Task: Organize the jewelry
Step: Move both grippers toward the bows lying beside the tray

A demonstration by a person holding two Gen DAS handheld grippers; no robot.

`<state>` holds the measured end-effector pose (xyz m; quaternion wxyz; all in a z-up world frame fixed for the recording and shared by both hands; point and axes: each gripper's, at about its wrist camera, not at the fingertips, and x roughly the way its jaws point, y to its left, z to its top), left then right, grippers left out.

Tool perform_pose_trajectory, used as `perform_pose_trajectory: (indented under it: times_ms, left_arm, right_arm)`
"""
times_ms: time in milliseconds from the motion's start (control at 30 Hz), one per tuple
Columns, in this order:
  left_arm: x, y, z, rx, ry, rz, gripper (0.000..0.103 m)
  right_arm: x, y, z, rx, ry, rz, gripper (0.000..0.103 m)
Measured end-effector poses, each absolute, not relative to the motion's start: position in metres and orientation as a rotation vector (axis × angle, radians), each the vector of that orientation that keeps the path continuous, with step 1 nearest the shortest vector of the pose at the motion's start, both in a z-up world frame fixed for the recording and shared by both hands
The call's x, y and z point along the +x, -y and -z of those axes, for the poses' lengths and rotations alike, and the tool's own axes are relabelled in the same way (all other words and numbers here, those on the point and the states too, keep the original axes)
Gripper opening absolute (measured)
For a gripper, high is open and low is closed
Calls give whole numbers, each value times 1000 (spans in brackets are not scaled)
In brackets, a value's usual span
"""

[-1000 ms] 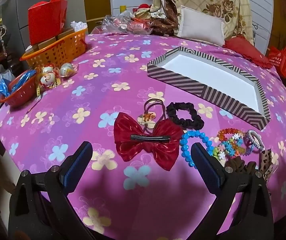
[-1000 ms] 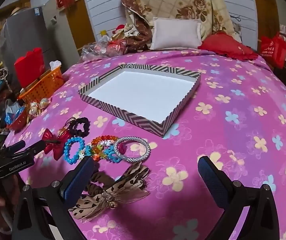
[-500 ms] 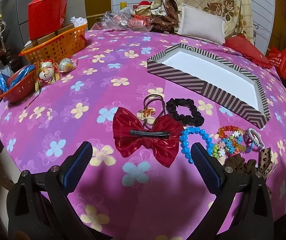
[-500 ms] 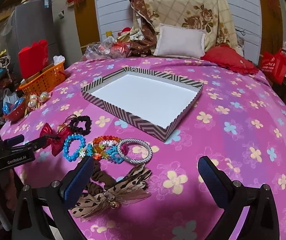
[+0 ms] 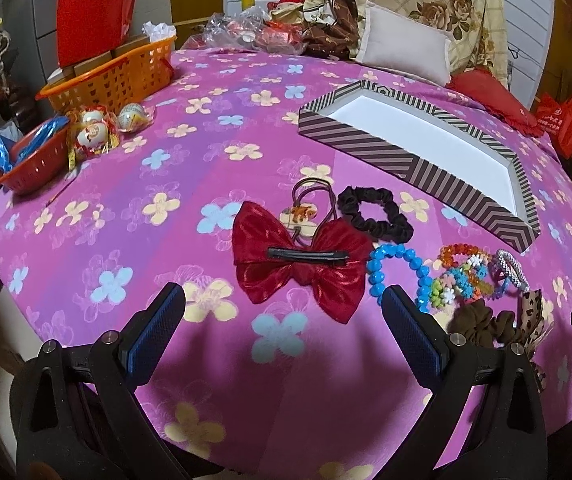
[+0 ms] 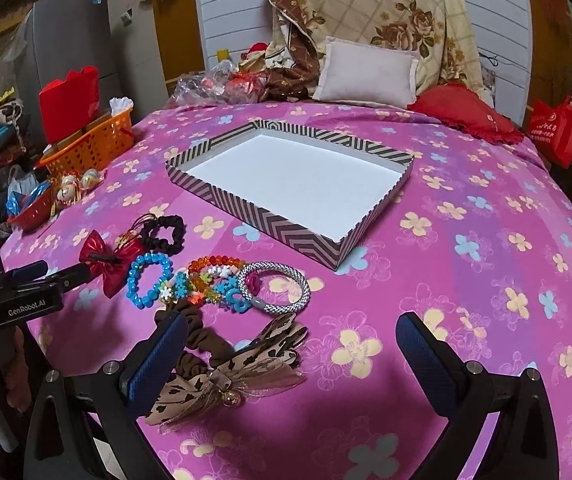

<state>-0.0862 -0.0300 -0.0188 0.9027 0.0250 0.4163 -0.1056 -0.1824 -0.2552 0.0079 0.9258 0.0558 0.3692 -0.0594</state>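
A striped box (image 6: 246, 209) with a white floor lies empty on the pink flowered cover; it also shows in the left wrist view (image 5: 366, 148). Near the front edge lie a red bow clip (image 5: 302, 264), a black scrunchie (image 5: 374, 214), a blue bead bracelet (image 5: 400, 270), a colourful bead bracelet (image 6: 210, 278), a silver bangle (image 6: 274, 286), a brown scrunchie (image 6: 202, 344) and a leopard bow (image 6: 238, 372). My left gripper (image 5: 282, 320) is open, just short of the red bow. My right gripper (image 6: 290, 352) is open over the leopard bow.
An orange basket (image 5: 114, 76), a red bowl (image 5: 26, 164) and wrapped eggs (image 5: 94, 128) sit at the far left edge. Pillows (image 6: 366, 72) and a red cushion (image 6: 466, 114) lie behind the box. The left gripper's body (image 6: 18, 304) shows at the left of the right wrist view.
Both grippers have risen and tilted a little, so the items sit slightly farther below them. Nothing on the cover has moved.
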Motion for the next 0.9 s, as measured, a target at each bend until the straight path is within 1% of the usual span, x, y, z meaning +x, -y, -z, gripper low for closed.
perform_pose_trajectory:
  times_ms: [400, 900]
  left_arm:
    - [-76, 2, 25, -13, -903, 206, 99]
    - [-60, 16, 29, -1, -943, 223, 99]
  right_arm:
    - [-178, 244, 0, 57, -809, 100, 103]
    - [-179, 240, 5, 45, -828, 83, 103]
